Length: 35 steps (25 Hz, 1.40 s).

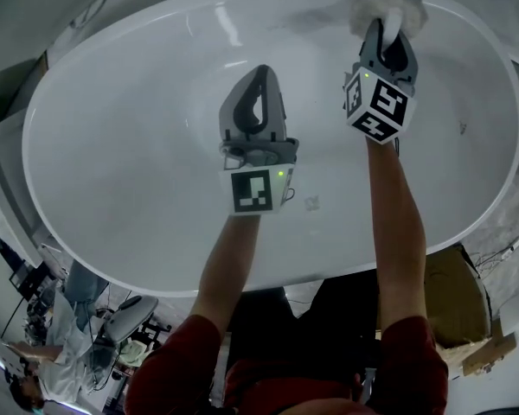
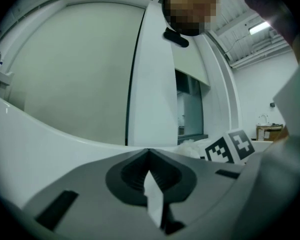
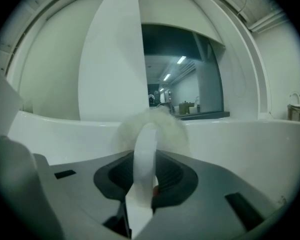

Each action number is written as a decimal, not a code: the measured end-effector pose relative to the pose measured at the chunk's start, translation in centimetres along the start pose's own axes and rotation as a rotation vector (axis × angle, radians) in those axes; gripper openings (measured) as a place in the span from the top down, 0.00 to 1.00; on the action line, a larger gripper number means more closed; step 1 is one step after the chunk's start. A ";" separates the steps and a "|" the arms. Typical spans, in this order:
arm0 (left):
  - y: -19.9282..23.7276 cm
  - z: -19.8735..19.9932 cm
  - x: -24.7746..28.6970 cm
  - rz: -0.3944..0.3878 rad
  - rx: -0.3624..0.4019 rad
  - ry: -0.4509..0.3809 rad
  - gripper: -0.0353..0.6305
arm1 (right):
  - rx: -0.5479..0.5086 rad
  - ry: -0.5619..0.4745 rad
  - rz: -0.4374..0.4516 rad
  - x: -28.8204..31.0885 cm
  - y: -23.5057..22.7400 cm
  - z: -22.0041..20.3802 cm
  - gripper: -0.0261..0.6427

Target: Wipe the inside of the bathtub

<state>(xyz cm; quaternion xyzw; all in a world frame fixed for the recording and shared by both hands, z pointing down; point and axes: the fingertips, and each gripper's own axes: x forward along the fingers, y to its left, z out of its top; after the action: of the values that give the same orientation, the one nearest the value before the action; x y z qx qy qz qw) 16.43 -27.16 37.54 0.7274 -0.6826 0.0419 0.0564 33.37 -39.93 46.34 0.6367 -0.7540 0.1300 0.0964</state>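
Cloth (image 1: 389, 7), white and fluffy, is pressing against the far right wall of the bathtub (image 1: 112, 145), just under the rim; we are judging that this is the patch being wiped now. We are seeing the right gripper (image 1: 387, 26) clamping it by a white strip that is running up between the jaws in the right gripper view, with the fluffy bulk of the cloth (image 3: 152, 126) bunching past the tips so that it, and not the gripper, is meeting the tub. The left gripper (image 1: 261, 73) is hovering over the middle of the basin, well apart from the cloth; its jaws are meeting at the tips and holding nothing; we are reading it as idle, out of the wiping path.
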 end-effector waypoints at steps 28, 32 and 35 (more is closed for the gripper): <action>17.5 -1.4 -10.1 0.192 -0.027 0.012 0.92 | -0.082 0.002 0.123 -1.7 19.8 -2.8 0.82; 19.3 -1.5 -11.1 0.217 -0.031 0.015 0.92 | -0.084 0.000 0.133 -1.9 21.8 -2.7 0.82; 20.7 -1.7 -12.1 0.241 -0.030 0.017 0.92 | -0.092 -0.001 0.153 -2.1 23.7 -3.0 0.82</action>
<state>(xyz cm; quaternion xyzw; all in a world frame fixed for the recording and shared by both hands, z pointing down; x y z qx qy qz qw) -4.99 -16.28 38.08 0.6389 -0.7650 0.0443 0.0679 10.31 -33.35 46.77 0.5720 -0.8057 0.1020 0.1151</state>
